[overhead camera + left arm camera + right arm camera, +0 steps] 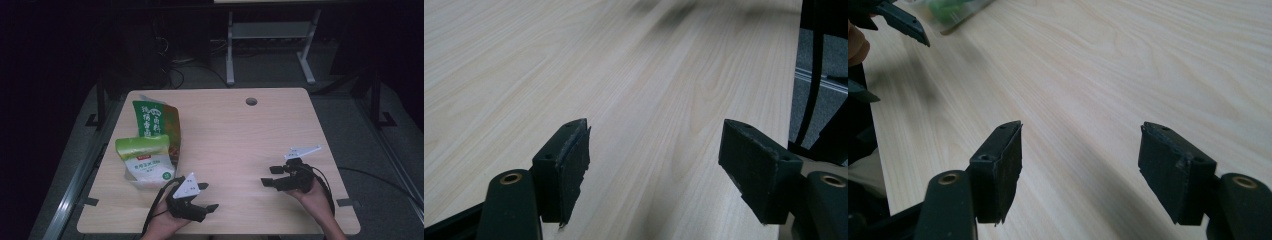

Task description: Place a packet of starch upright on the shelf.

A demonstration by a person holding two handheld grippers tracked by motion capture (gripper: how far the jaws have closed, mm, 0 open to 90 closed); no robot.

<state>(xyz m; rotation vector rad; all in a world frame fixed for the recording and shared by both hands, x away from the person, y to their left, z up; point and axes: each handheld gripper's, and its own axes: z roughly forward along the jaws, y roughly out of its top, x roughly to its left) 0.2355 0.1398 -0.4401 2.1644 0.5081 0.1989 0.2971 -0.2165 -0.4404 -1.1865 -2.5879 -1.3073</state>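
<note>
Two bags lie at the table's left: a tall green one (156, 122) and, in front of it, a white one with a green top (146, 164). My left gripper (208, 196) rests near the front edge, just right of the white bag, pointing right. Its jaws (654, 165) stand open over bare wood. My right gripper (270, 176) is at the front right, pointing left toward the other. It is open too (1080, 165), with nothing between the pads. In the right gripper view the left gripper's jaw tip (903, 20) and a blurred bag edge (953, 10) sit at the top left.
The light wooden table (240, 135) has a round cable hole (251, 101) near its far edge. Behind it on the dark floor stands a grey metal frame (270, 45). The table's right edge (791, 100) lies close to the left gripper's jaws.
</note>
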